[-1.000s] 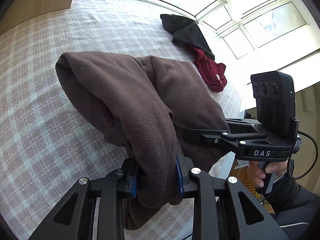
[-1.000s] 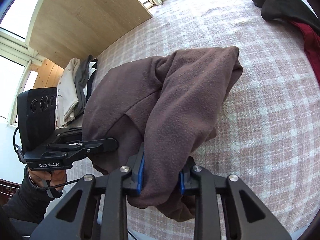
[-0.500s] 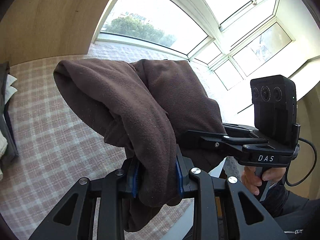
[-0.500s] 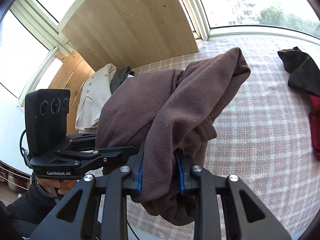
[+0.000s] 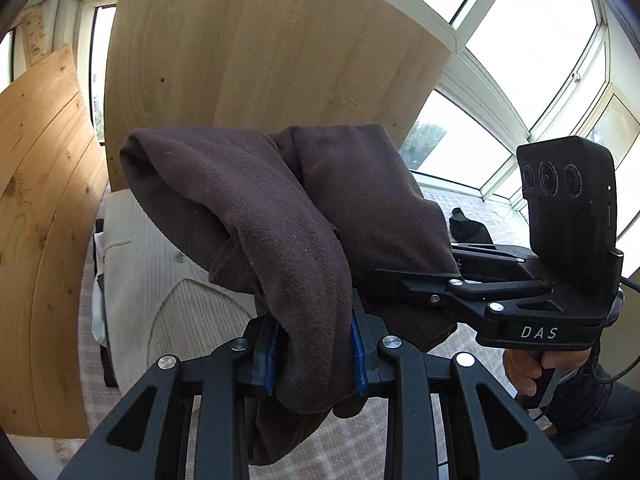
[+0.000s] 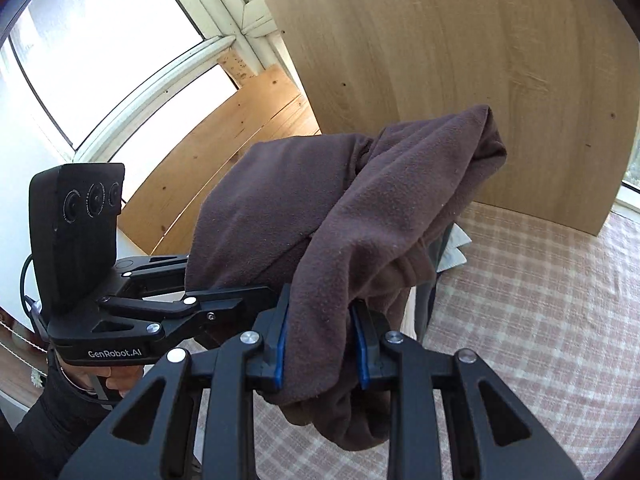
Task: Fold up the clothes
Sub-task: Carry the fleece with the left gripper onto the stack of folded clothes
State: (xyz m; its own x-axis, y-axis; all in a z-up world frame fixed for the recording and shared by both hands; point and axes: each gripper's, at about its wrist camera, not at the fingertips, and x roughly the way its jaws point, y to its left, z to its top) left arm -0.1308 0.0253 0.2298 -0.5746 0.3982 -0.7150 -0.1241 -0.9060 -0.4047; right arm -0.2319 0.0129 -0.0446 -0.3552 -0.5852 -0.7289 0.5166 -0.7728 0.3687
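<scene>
**Folded brown fleece in transit, both grippers clamped**

Nearest: left gripper [image 5: 314, 356], blue pads pressed on a thick bunch of the brown fleece [image 5: 256, 208]. Right gripper [image 6: 322, 350] likewise clamped on the same garment [image 6: 344, 208], just beside the left. Fleece hangs doubled between them, clear of the checked cloth [image 6: 540, 300], loose ends drooping below the jaws.

Beyond the fleece, lower left in the left view: cream ribbed garment [image 5: 160, 280] lying flat on a stack, dark edges showing beneath. Behind the fleece: pale wooden panel [image 5: 260, 52]. Far right of the fleece: a dark garment [image 5: 468, 228] on the cloth, then windows [image 5: 532, 40].

Step, as judged: folding seems done; bundle is being carried, probably to the stack.

Next move calls for lowering the fleece squarely onto the cream garment, keeping the fold, then releasing both grips together.
</scene>
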